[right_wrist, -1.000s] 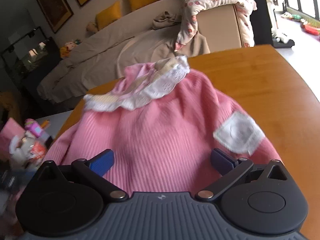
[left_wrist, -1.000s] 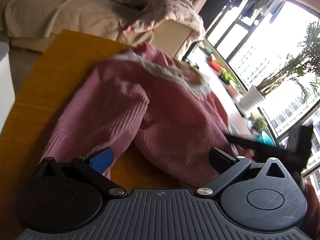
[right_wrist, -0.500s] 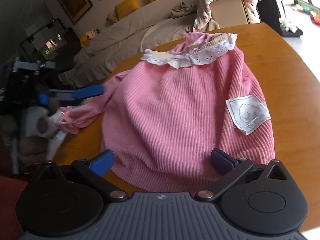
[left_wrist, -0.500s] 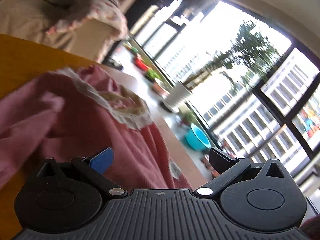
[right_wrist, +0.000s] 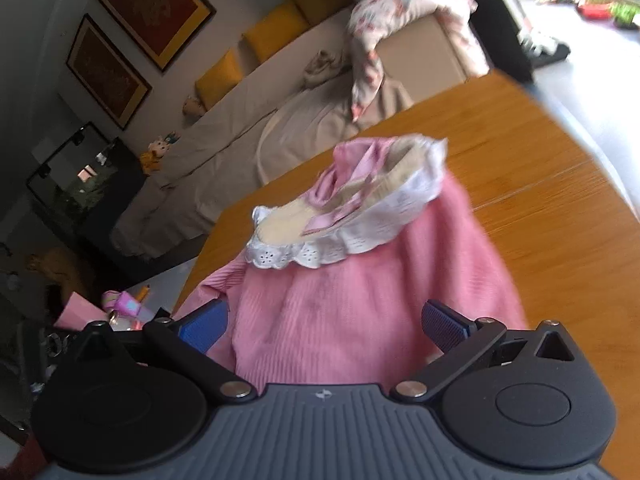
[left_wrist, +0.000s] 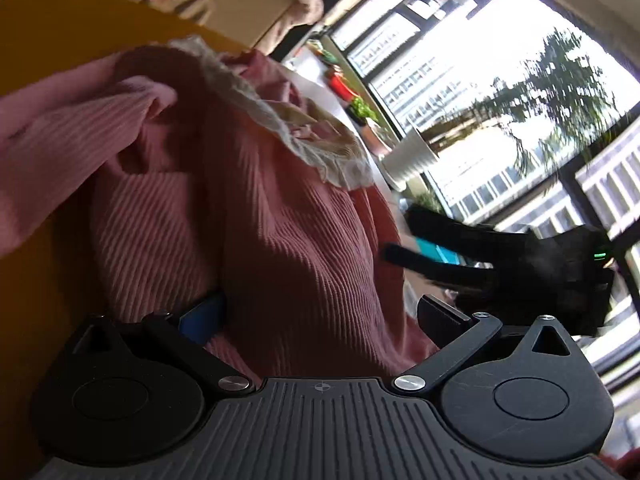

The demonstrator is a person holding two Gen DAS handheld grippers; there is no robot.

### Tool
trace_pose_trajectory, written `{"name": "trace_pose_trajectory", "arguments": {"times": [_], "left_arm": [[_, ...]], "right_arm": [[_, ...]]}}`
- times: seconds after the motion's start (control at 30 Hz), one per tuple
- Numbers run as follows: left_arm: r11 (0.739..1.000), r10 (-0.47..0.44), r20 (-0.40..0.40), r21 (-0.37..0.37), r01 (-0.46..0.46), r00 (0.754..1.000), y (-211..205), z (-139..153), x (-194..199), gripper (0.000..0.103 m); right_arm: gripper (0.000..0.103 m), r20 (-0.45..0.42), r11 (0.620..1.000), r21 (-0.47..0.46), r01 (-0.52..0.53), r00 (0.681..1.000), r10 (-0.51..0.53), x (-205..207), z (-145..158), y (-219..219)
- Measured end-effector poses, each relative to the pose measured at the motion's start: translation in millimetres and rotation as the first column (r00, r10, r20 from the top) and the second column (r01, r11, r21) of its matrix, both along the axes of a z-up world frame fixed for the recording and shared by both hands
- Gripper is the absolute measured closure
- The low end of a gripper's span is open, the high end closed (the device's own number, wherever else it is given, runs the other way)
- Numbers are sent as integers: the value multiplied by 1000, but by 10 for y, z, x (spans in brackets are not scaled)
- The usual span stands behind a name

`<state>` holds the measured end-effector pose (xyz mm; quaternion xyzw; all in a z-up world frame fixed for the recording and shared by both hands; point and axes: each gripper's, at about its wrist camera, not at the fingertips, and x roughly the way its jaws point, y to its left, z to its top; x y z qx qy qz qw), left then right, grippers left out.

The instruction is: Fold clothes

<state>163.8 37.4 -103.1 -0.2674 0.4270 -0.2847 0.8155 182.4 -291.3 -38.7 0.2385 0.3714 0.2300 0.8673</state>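
Note:
A pink ribbed sweater [left_wrist: 288,232] with a white lace collar [left_wrist: 276,124] lies spread on the wooden table [left_wrist: 48,28]. A sleeve [left_wrist: 60,128] is bunched at the left. My left gripper [left_wrist: 320,316] hangs open low over the sweater's body, with fabric between its wide-apart fingers. My right gripper [left_wrist: 404,234] shows as a dark shape at the sweater's right edge. In the right wrist view the sweater [right_wrist: 360,312] fills the middle, collar [right_wrist: 348,236] at the far end. My right gripper [right_wrist: 324,320] is open just above its near part.
The table [right_wrist: 540,200] has bare wood to the right of the sweater. Behind it stands a beige sofa [right_wrist: 248,120] with yellow cushions and a floral blanket [right_wrist: 384,28]. Toys and clutter [right_wrist: 120,304] sit off the table's left edge. A window with plant pots [left_wrist: 408,156] lies beyond.
Both grippers have come down closer over the sweater. The left view swung from the window back onto the fabric. The white patch and the left gripper have left the right view.

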Motion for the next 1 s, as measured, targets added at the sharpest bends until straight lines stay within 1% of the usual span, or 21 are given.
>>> {"name": "trace_pose_trajectory", "arguments": {"times": [0.07,0.13,0.27,0.33,0.4,0.5,0.57,0.63,0.67,0.73,0.83,0.9,0.93,0.97,1.0], "left_arm": [[1000,-6,-10,-9,6,1000,17,-11,-34,0],[1000,-11,-17,-11,11,1000,32,-1,-94,0],[1000,-2,-33,-5,2,999,27,18,-243,0],[999,-20,-26,39,21,999,-4,66,-338,0],[991,-53,2,120,52,999,-51,129,-474,0],[961,-108,48,262,92,993,-192,201,-655,0],[945,-125,64,312,100,990,-270,240,-694,0],[949,-114,72,302,87,991,-250,237,-720,0],[959,-102,74,273,78,992,-196,203,-743,0],[984,-66,71,172,53,995,-43,145,-741,0],[988,-89,51,130,82,995,-88,172,-580,0],[981,-113,33,165,106,993,-78,258,-528,0],[975,-131,40,187,121,991,-64,348,-520,0],[968,-150,74,215,131,986,-47,457,-497,0],[955,-154,129,274,114,979,-18,603,-466,0]], "right_arm": [[0,-20,1000,-4,24,1000,-24,66,-136,87],[0,-5,999,19,49,999,-49,16,-210,117],[0,-16,995,78,66,998,-65,-168,-273,69],[0,-26,994,81,67,998,-65,-308,-288,45],[0,-41,994,84,68,997,-64,-452,-281,3],[0,-40,994,85,66,997,-62,-628,-283,-26],[0,-28,995,82,64,998,-61,-726,-285,-30],[0,-10,995,78,66,998,-65,-802,-293,-16],[0,-2,994,83,67,998,-67,-827,-304,-7],[0,4,993,95,66,998,-67,-837,-318,2],[0,-1,993,111,45,999,-45,-804,-322,3],[0,3,993,121,4,1000,-5,-768,-315,-1],[0,1,993,120,-12,1000,11,-749,-308,-6],[0,-3,993,118,-25,1000,26,-729,-301,-13],[0,-8,993,116,-39,999,40,-709,-293,-19]]}}
